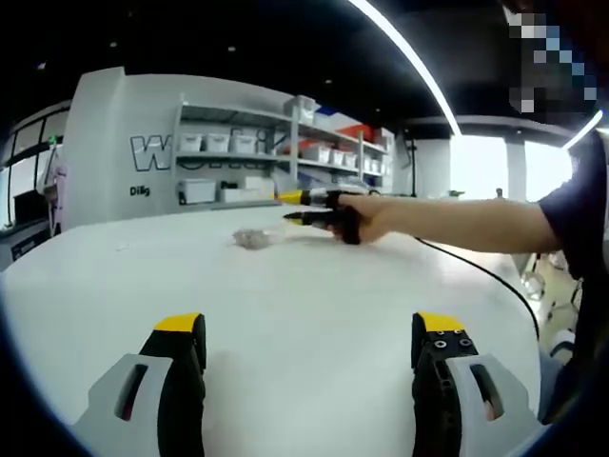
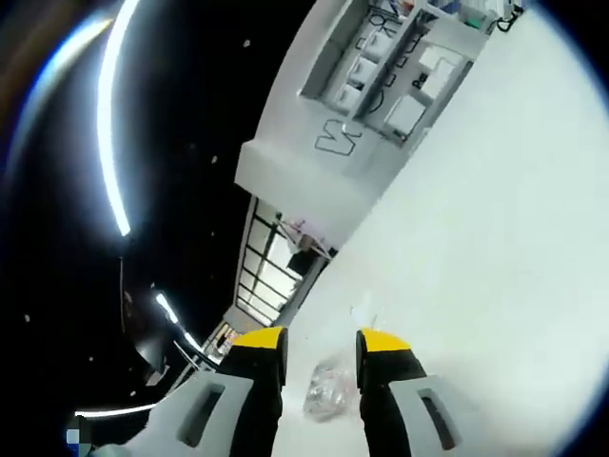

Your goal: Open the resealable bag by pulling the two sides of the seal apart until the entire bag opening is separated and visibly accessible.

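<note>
Left gripper view puts the resealable bag [image 1: 253,237], a small clear crumpled packet, flat on the white tabletop [image 1: 285,314], well beyond the left gripper [image 1: 310,335] and near the tabletop's far edge. Just beside the bag, on the side away from the grey wall, the right gripper [image 1: 303,208] points its yellow-tipped jaws at it, held in a person's hand [image 1: 366,219] on an outstretched arm; the tips are close to the bag, though contact cannot be made out. A black cable [image 1: 485,271] trails from that hand across the tabletop. The left gripper hovers with its jaws spread wide and nothing between them.

Right gripper view shows the bag [image 2: 330,390] lying in the gap between the right gripper's [image 2: 322,345] jaws, which stand partly apart, not pressed on it. Beyond the bag stands a shelving unit [image 1: 285,152] with white bins.
</note>
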### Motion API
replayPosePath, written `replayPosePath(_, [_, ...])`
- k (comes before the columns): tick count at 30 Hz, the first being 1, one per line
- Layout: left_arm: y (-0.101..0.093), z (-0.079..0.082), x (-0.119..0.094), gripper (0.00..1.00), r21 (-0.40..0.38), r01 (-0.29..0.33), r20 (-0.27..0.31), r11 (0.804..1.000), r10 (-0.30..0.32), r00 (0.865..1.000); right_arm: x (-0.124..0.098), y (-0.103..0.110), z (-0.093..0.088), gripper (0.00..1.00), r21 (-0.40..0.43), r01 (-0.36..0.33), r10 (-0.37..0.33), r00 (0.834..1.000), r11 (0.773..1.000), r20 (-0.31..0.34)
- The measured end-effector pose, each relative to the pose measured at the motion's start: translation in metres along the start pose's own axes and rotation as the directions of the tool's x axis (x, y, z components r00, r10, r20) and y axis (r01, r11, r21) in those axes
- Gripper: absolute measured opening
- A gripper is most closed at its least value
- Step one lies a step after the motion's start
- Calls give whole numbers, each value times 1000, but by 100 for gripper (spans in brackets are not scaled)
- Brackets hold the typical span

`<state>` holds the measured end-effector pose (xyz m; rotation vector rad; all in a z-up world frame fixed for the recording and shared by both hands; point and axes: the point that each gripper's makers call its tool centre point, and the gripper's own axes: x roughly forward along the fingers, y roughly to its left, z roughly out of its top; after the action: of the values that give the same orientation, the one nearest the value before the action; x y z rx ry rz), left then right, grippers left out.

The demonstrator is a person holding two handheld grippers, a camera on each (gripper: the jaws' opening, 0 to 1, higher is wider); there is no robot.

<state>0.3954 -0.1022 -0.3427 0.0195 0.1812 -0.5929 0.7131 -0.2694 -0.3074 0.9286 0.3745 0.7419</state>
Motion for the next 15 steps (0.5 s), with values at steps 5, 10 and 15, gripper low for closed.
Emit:
replayPosePath(5, [0,0,0,88,2,-2,0,1000,2,1000,-13,3,-10,25,-24,5,-5,1000,1000,-14])
replayPosePath(10, [0,0,0,88,3,-1,0,1000,1,1000,-13,8,-17,25,-68,0,-2,999,998,-32])
replayPosePath(15, [2,1,0,88,1,-2,2,1000,2,1000,-18,15,-33,26,-245,-21,-4,995,969,-101])
